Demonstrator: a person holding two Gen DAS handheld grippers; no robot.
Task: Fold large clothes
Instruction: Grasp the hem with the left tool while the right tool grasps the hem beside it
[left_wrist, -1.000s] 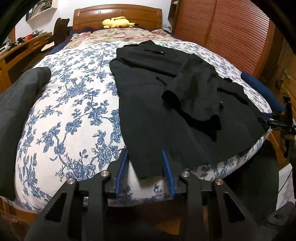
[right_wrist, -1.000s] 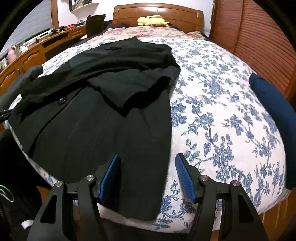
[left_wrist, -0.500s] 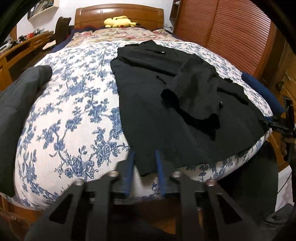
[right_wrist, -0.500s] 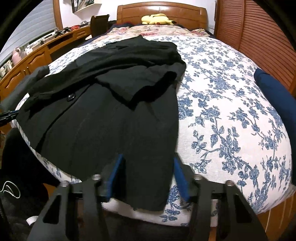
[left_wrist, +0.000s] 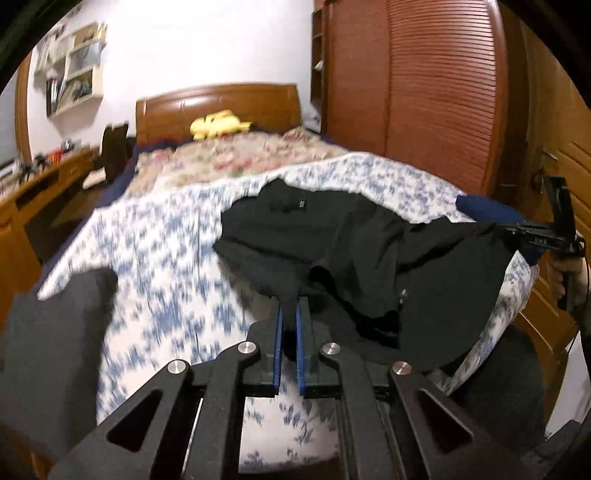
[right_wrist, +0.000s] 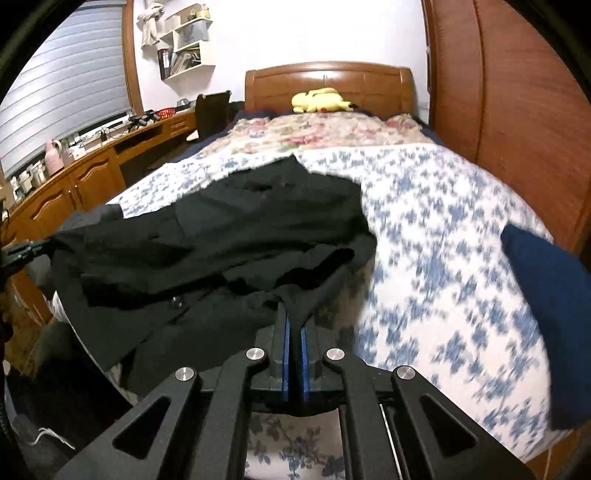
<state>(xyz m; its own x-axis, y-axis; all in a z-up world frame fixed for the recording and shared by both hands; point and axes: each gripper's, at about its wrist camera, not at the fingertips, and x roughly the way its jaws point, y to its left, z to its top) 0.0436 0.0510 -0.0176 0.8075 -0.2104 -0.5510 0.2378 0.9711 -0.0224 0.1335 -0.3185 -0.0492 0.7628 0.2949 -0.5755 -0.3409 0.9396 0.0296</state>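
A bedroom with a wooden bed (right_wrist: 328, 79) under a blue-flowered sheet (right_wrist: 436, 229). On the sheet lies the black coat (right_wrist: 236, 229), its near hem raised off the bed. The left gripper (left_wrist: 290, 314) and the right gripper (right_wrist: 294, 321) each pinch one hem corner tightly.

You see one black coat (left_wrist: 354, 251) pinched in both jaws. Two grippers: left gripper (left_wrist: 289, 314), right gripper (right_wrist: 294, 317). One yellow plush toy (right_wrist: 319, 99) far ahead of jaws. One navy cushion (right_wrist: 546, 280) right of right jaws. One wooden headboard (left_wrist: 221, 103).
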